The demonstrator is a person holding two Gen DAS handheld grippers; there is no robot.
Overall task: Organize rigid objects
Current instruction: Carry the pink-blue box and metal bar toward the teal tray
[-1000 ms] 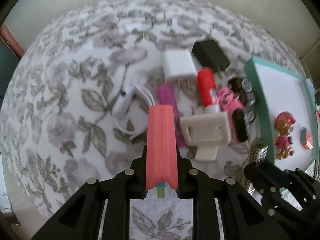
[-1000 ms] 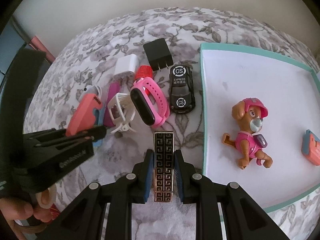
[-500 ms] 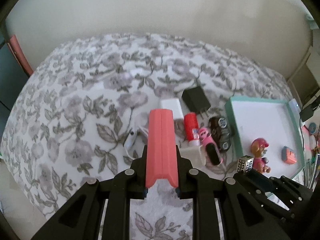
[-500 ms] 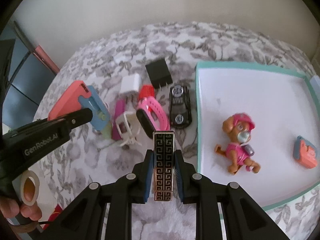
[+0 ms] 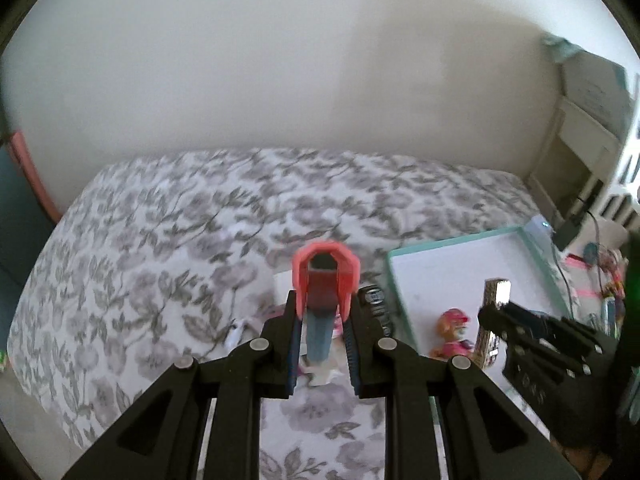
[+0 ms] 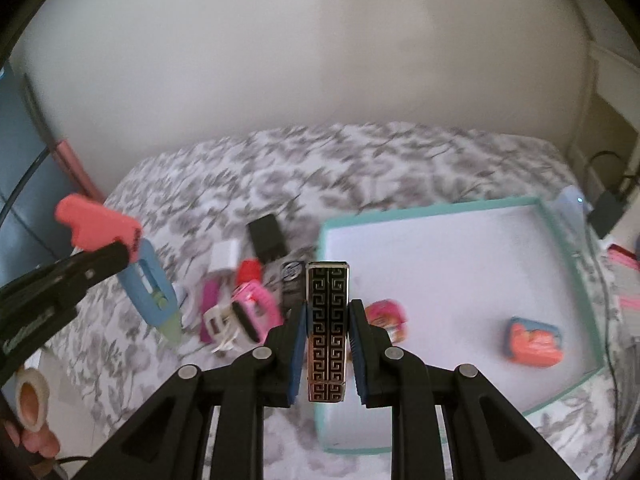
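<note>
Coral plastic fills the left wrist view: the left gripper (image 5: 323,322) pinches a coral-and-blue utility knife (image 5: 325,280) above the floral surface (image 5: 160,264), with the teal-rimmed tray (image 5: 536,252) at right holding a pink toy pup (image 5: 452,328), and the right gripper (image 5: 490,318) beside it clamped on a patterned lighter (image 5: 495,304). From the right wrist view, the right gripper (image 6: 328,336) squeezes that lighter (image 6: 327,328) over the tray's near-left edge (image 6: 460,206), while a black charger (image 6: 267,237), white charger (image 6: 224,258), pink watch (image 6: 256,310) and toy car (image 6: 291,280) lie clustered just left of the tray, and a coral-and-blue toy (image 6: 535,337) sits inside it.

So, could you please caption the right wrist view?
Right tongs grip a patterned lighter above the teal tray.
</note>
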